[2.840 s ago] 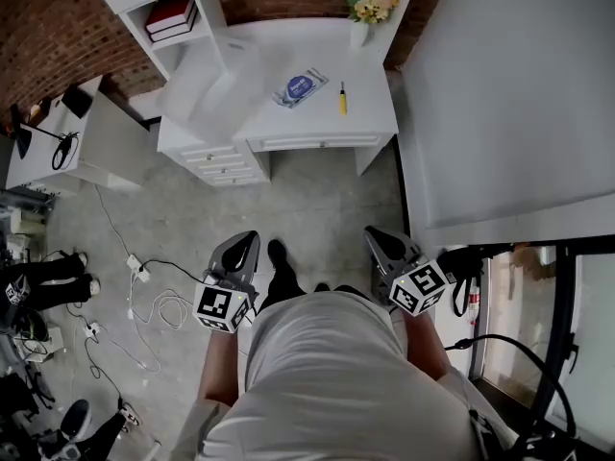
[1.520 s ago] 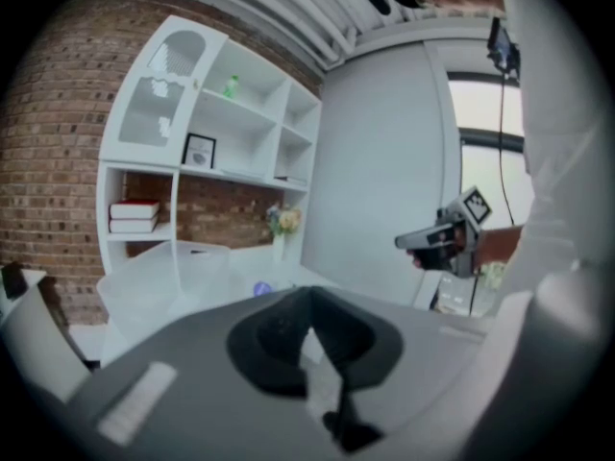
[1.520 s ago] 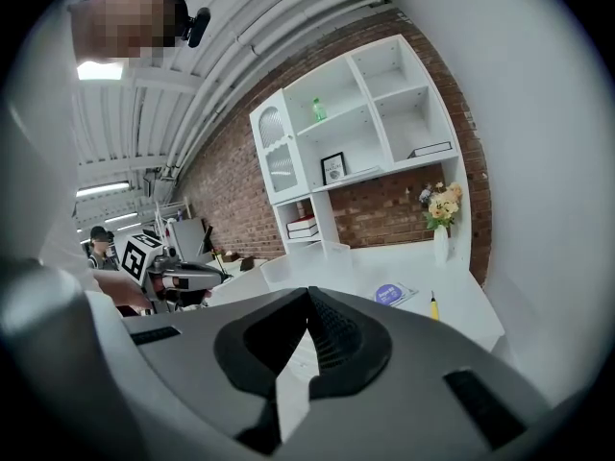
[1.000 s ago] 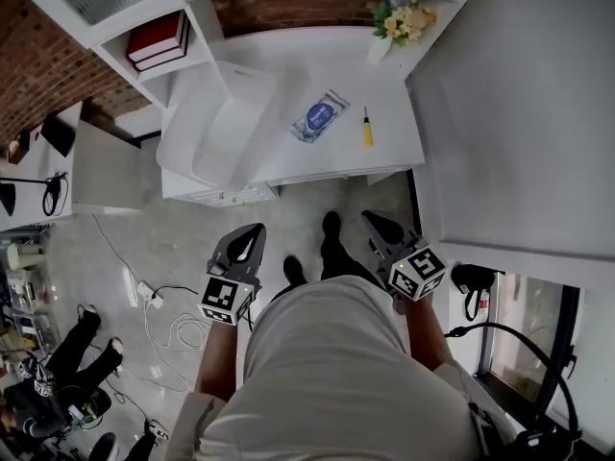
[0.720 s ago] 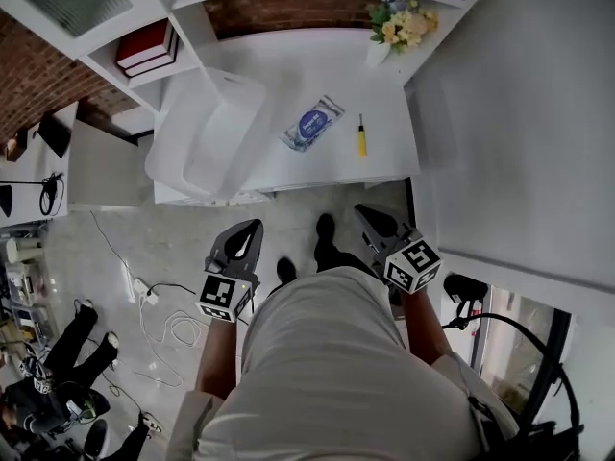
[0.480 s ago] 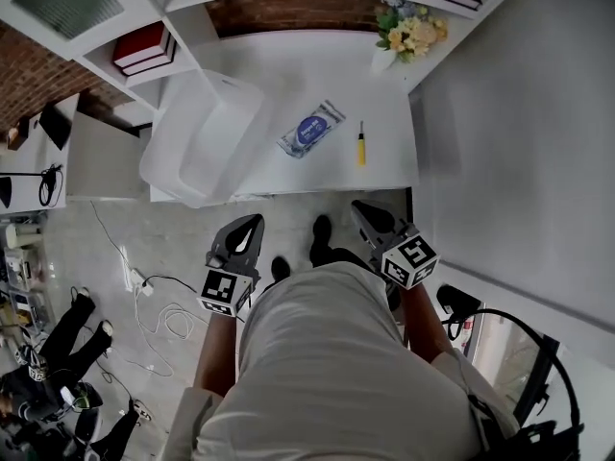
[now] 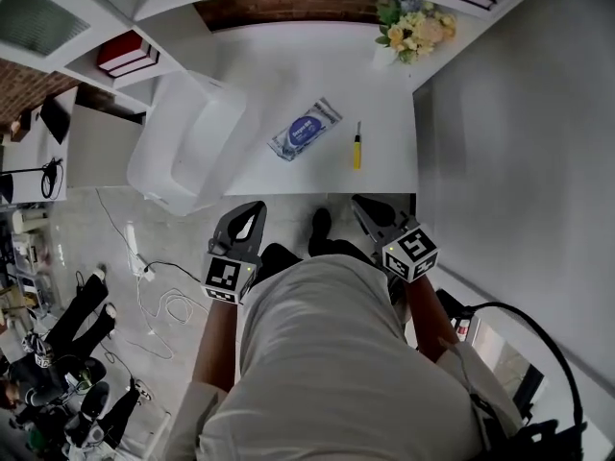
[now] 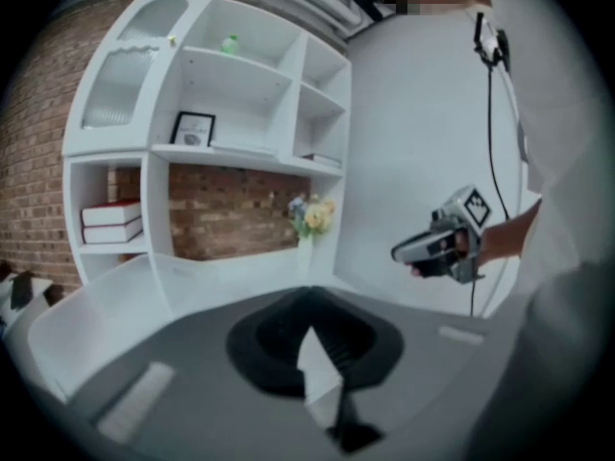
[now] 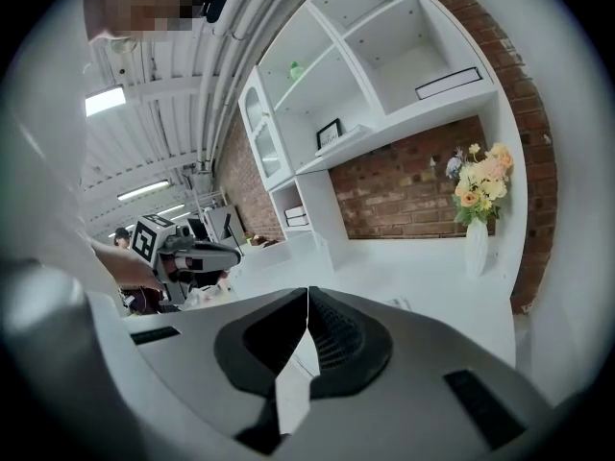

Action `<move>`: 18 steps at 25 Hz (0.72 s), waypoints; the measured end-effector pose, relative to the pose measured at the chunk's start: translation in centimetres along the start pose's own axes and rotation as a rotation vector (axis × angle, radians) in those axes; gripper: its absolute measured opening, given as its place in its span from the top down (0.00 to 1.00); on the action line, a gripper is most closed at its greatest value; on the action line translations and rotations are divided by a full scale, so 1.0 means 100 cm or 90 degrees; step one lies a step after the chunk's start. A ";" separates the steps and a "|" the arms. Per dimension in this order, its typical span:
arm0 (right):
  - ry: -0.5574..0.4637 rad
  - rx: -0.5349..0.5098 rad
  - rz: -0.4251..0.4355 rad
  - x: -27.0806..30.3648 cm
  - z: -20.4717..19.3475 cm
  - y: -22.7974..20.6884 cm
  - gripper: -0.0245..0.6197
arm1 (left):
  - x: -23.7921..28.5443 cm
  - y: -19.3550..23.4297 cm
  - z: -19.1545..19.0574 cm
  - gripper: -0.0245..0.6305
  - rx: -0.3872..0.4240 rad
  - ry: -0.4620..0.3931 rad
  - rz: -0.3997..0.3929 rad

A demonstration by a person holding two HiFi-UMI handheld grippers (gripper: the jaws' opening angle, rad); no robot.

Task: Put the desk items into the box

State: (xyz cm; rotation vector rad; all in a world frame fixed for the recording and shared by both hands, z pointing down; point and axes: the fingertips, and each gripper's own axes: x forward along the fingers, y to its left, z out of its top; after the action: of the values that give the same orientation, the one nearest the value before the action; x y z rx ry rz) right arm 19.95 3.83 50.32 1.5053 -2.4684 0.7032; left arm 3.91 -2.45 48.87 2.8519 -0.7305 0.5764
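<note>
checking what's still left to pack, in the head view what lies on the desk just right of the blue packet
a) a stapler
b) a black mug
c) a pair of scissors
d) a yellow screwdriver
d: a yellow screwdriver lies on the white desk just to the right of the blue packet, with a gap between the two.
</note>
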 end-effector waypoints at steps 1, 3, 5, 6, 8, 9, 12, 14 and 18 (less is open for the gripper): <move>0.001 0.004 -0.003 -0.001 -0.001 -0.006 0.96 | 0.007 -0.001 0.000 0.96 0.003 0.004 -0.002; 0.000 0.015 -0.010 -0.003 -0.003 -0.016 0.96 | 0.019 -0.001 -0.001 0.95 0.011 0.014 -0.011; -0.004 0.030 -0.019 -0.003 -0.005 -0.024 0.96 | 0.033 0.000 -0.003 0.95 0.022 0.029 -0.026; -0.006 0.037 -0.024 -0.003 -0.006 -0.028 0.96 | 0.040 0.003 -0.004 0.95 0.029 0.035 -0.033; -0.008 0.047 -0.036 -0.001 -0.008 -0.034 0.96 | 0.054 0.010 -0.006 0.95 0.040 0.044 -0.044; -0.009 0.051 -0.043 -0.001 -0.009 -0.036 0.96 | 0.061 0.012 -0.007 0.94 0.045 0.049 -0.051; -0.016 0.065 -0.069 -0.003 -0.011 -0.041 0.96 | 0.081 0.014 -0.017 0.90 0.057 0.064 -0.096; -0.024 0.076 -0.093 -0.004 -0.010 -0.047 0.96 | 0.097 0.015 -0.025 0.90 0.070 0.077 -0.126; -0.034 0.101 -0.128 -0.003 -0.010 -0.053 0.96 | 0.124 0.025 -0.046 0.87 0.078 0.119 -0.157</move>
State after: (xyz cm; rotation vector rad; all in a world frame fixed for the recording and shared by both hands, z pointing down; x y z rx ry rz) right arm 24.64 2.56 52.71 1.8201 -2.3013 0.8480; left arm 11.23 -8.95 58.11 2.8831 -0.3171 0.8578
